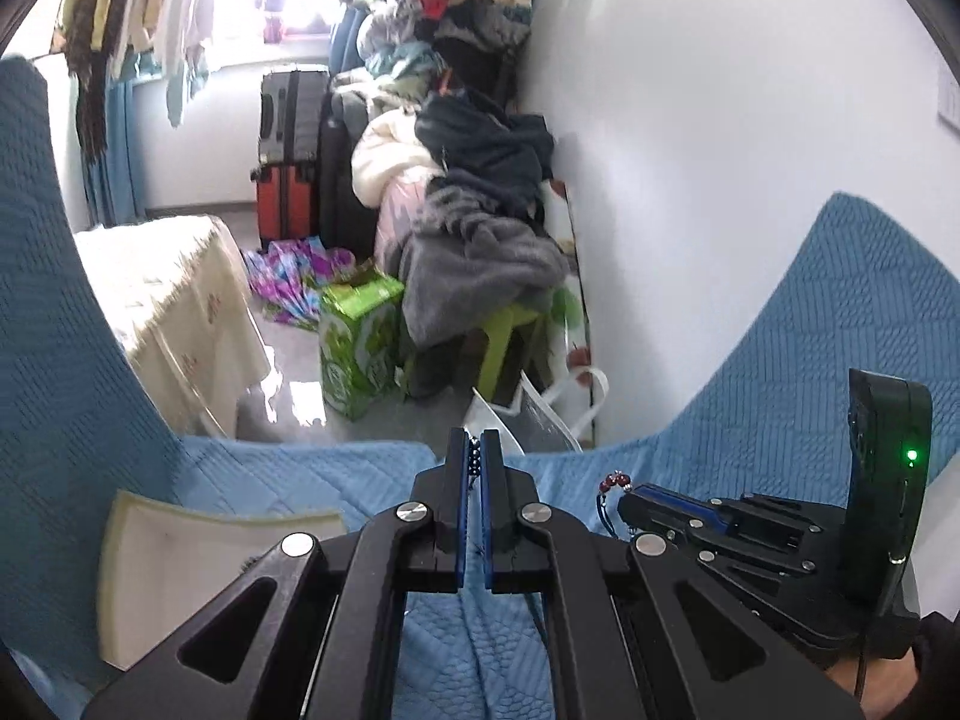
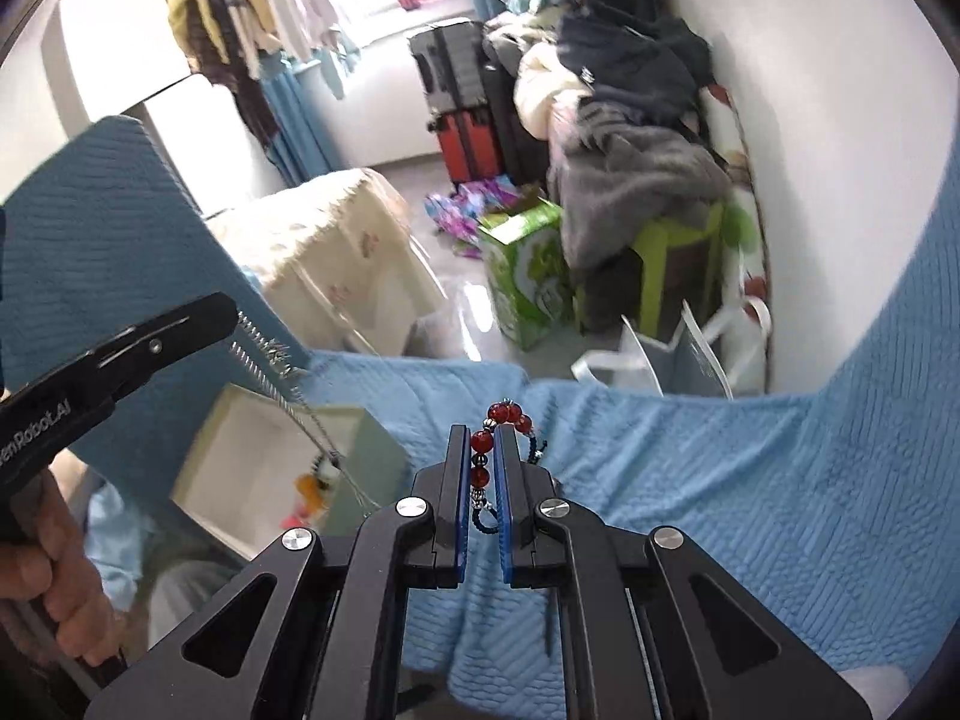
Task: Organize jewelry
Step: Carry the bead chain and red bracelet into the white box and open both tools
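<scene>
L gripper (image 1: 474, 450) is pinched on a string of dark blue beads (image 1: 473, 461), held up off the blue quilt (image 1: 810, 360); the beads sit squeezed between the blue pads near the fingertips. In the right wrist view the same gripper (image 2: 231, 312) shows from the side, over the quilt's left part, w/ a thin silvery chain (image 2: 282, 378) hanging from its tip down toward the white box (image 2: 240, 456). Can't tell how the chain and the dark beads connect.

R gripper (image 2: 481, 444) is clamped on a red bead bracelet (image 2: 501, 420): a few red beads lie between the pads, others curl out past the tips, and a dark blue cord loops below them. It's above the quilt, not touching it. In the left wrist view the r gripper (image 1: 627, 495) sits just right of the l one, red beads poking out at its tip.

The white box lies open on the quilt, left of both grippers; inside are small orange and white bits, too blurred to name. Its pale lid or wall (image 1: 198, 576) shows at the quilt's near-left in the left wrist view.

Beyond the quilt's far edge: a white bag (image 2: 654, 360), green carton (image 2: 528, 276) and a clothes pile (image 2: 630, 138) against the wall.
</scene>
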### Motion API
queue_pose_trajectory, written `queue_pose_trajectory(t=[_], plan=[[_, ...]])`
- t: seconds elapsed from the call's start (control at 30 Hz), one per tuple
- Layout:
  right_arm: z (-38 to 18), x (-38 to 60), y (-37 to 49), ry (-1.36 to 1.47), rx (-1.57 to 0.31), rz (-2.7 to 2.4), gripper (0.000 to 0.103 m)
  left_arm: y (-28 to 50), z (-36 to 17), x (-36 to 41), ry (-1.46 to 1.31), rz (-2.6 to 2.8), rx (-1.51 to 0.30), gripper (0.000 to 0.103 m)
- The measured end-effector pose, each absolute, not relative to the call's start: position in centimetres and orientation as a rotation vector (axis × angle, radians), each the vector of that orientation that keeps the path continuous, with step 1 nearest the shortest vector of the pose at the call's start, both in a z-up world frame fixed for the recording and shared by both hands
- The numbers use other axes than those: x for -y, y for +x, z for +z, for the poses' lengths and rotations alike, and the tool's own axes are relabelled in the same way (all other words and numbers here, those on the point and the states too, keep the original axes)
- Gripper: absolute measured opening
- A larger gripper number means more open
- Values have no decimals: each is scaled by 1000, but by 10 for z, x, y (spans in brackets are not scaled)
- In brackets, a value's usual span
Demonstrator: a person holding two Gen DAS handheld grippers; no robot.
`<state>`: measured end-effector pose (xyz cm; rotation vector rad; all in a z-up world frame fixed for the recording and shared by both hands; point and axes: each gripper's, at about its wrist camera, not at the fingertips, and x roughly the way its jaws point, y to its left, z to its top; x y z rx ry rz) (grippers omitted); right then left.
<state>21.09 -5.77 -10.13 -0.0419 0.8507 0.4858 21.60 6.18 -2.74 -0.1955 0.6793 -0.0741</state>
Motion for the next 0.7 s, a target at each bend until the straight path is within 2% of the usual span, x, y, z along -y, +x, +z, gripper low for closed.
queue_pose_trajectory(t=[0.2, 0.37, 0.7], plan=[[-55, 18, 204, -58, -786, 566, 5, 205, 14, -97, -166, -27, -616, 1], [-36, -16, 196, -84, -749, 604, 5, 193, 29, -129, -175, 2, -591, 1], [-72, -73, 181, -101, -760, 626, 5, 168, -17, -194, -230, 49, -643, 1]])
